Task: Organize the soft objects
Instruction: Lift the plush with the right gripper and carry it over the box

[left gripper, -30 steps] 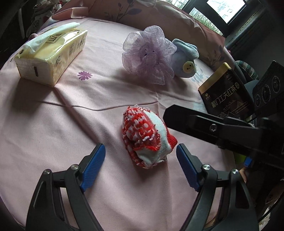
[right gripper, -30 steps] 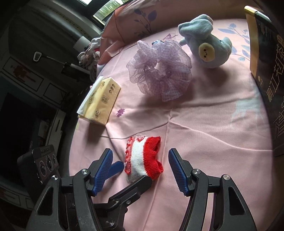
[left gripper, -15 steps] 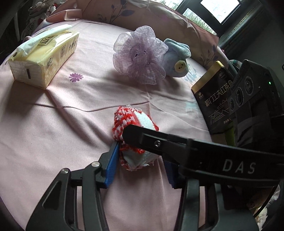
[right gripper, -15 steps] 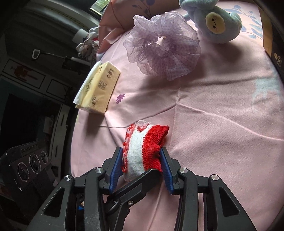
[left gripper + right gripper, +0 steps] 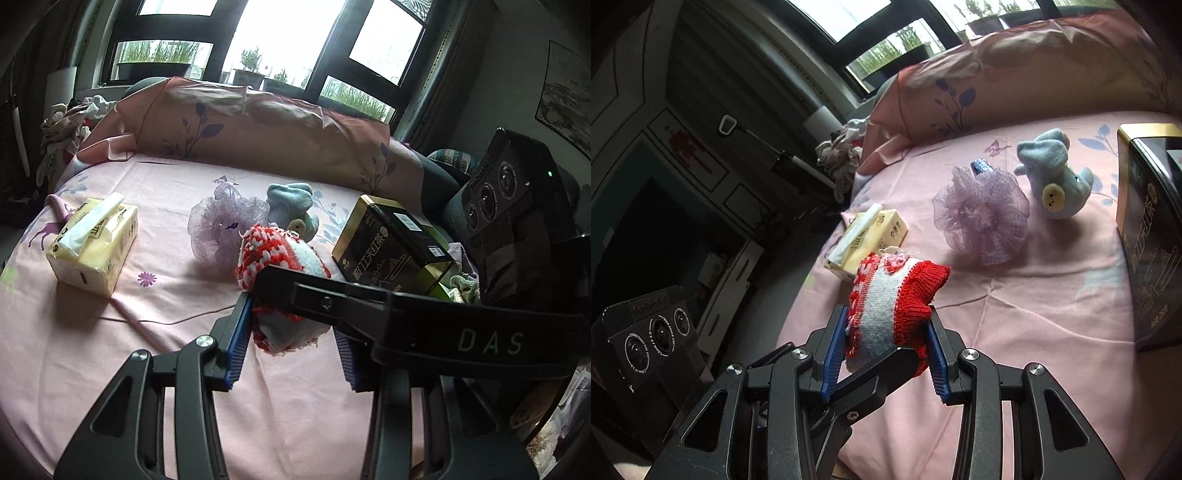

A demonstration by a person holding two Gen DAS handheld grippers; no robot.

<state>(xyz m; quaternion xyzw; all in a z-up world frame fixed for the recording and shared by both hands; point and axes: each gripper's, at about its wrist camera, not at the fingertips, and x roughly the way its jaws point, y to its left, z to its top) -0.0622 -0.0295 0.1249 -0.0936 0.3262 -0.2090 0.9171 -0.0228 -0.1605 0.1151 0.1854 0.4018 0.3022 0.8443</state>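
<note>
A rolled red-and-white knitted sock bundle (image 5: 284, 254) (image 5: 886, 295) hangs above the pink bed sheet (image 5: 110, 350). My left gripper (image 5: 291, 332) has its blue pads pressed on the bundle's sides, jaws still closing. My right gripper (image 5: 886, 343) is shut on the same bundle from the other side. One of its black fingers (image 5: 332, 302) crosses the left wrist view and hides the bundle's middle. A purple mesh scrunchie (image 5: 221, 225) (image 5: 982, 218) and a blue plush toy (image 5: 291, 210) (image 5: 1056, 181) lie farther back on the bed.
A yellow tissue pack (image 5: 92, 247) (image 5: 868, 236) lies at the left. A black and gold tea box (image 5: 388, 247) (image 5: 1148, 229) stands at the right edge. A pink pillow (image 5: 258, 122) lines the back, with crumpled clothes (image 5: 66, 122) beyond the bed's left corner.
Both grippers closed from wide open onto the sock bundle, then lifted it off the sheet. Both views tilted up, so the windows and pillow now show.
</note>
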